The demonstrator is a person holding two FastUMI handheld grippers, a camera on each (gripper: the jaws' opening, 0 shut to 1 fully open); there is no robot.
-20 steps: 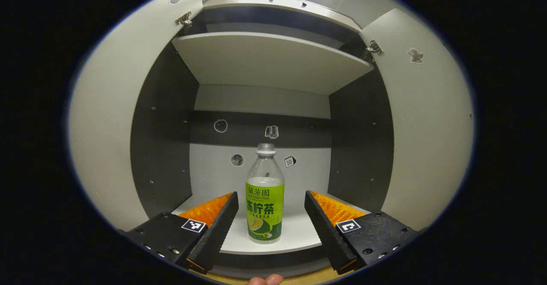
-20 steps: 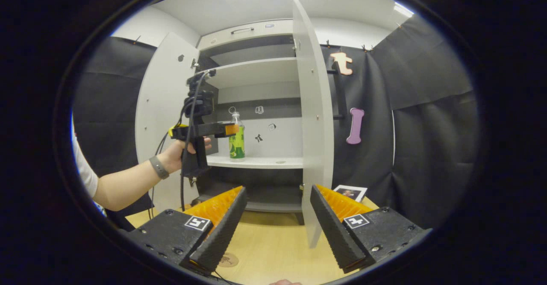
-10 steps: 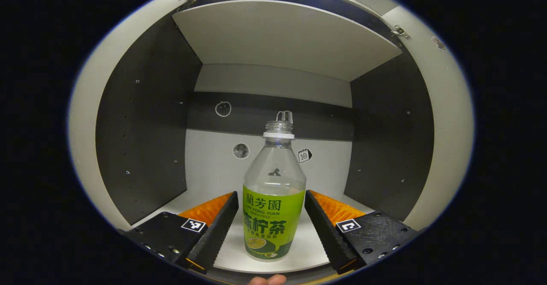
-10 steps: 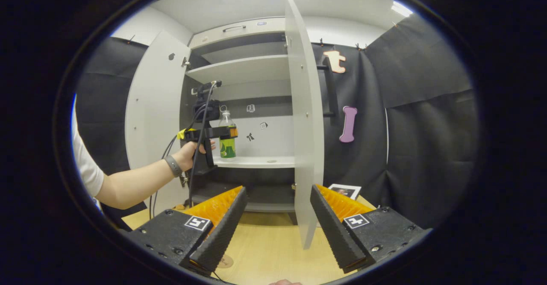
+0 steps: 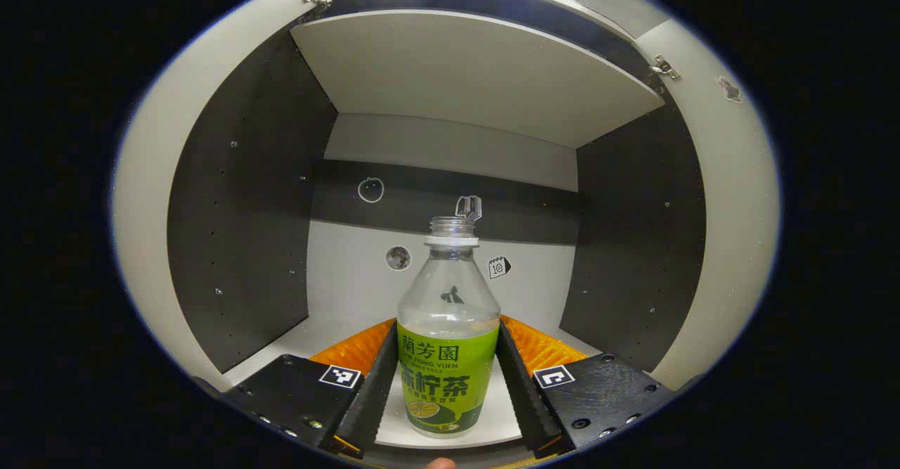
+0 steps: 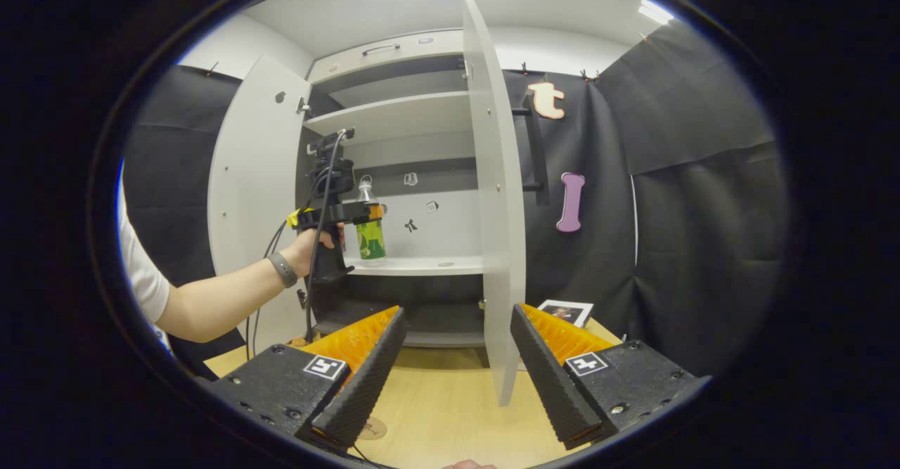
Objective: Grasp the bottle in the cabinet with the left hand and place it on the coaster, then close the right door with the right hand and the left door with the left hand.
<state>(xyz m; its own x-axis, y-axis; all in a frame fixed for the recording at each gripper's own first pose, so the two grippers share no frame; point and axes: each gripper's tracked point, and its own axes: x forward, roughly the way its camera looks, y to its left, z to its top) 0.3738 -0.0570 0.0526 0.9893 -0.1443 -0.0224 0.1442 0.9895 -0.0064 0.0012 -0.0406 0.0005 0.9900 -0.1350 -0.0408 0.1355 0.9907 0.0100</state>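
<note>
- Your left gripper [image 5: 444, 392] clamps the bottle [image 5: 448, 356], a finger pressing each side of its green label.
- The bottle stands upright on the cabinet shelf [image 5: 492, 413], near the front edge.
- Your right gripper [image 6: 455, 377] hangs wide apart, holding nothing, over the wooden table [image 6: 450, 413] in front of the cabinet.
- The coaster [image 6: 375, 427] lies on that table, below the shelf.
- Both doors, left [image 6: 246, 195] and right [image 6: 492, 195], stand open either side of the shelf.

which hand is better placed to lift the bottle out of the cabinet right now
Left. The left tongs already straddle the bottle on the cabinet shelf, fingers tight against its label on both sides. The right tongs hang open over the table, outside the cabinet.
</note>
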